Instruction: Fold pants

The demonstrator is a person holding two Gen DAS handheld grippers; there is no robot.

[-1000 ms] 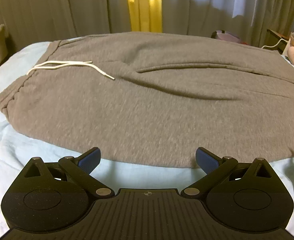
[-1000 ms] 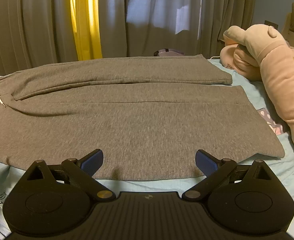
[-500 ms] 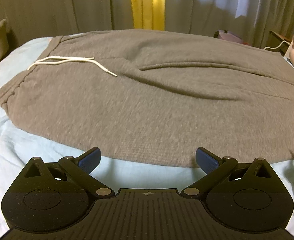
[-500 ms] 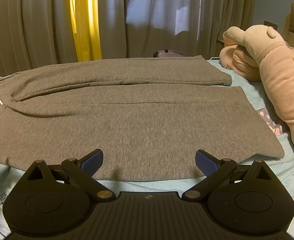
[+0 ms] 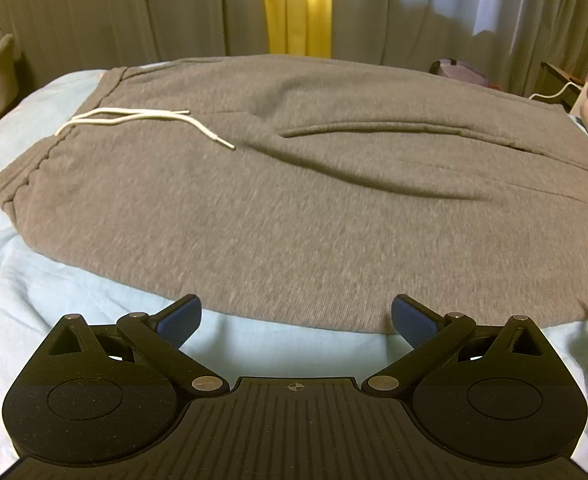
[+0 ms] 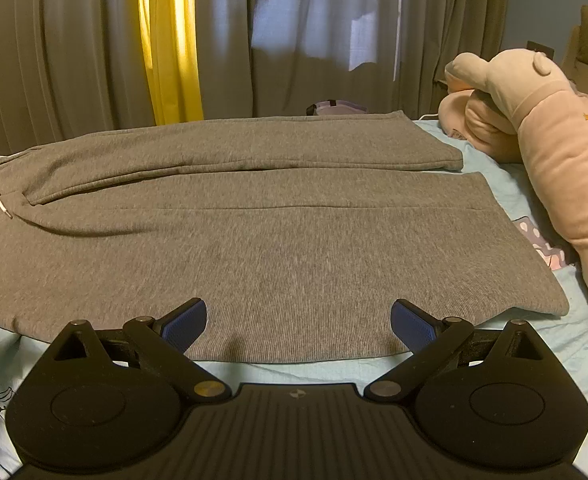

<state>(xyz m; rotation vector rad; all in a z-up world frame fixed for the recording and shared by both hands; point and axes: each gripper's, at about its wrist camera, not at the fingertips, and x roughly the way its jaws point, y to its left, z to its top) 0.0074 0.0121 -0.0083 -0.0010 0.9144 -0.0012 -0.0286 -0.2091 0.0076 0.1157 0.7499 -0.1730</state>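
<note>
The bed [image 5: 46, 288] with its pale blue sheet carried everything, and the grey pants [image 6: 294, 248] lay spread flat across it, waistband to my left, both leg ends to my right, the near side edge just in front of both my tools. Nothing had been folded yet, as far as I could judge.

My left gripper [image 5: 296, 316] hung with its jaws spread wide and empty near the hip edge; my right gripper [image 6: 298, 316] was equally wide and empty over the near leg's edge.

The risk I saw was pinching only the top layer of the thick cloth, or catching the sheet with it, so the fold would drag crooked. Uneven lifts by my two hands would skew the legs too.

The pink plush toy [image 6: 545, 148] lay close to the leg hems and could crowd a fold from that end. The white drawstring [image 5: 142, 118] lay loose on the waist and might get trapped inside.
</note>
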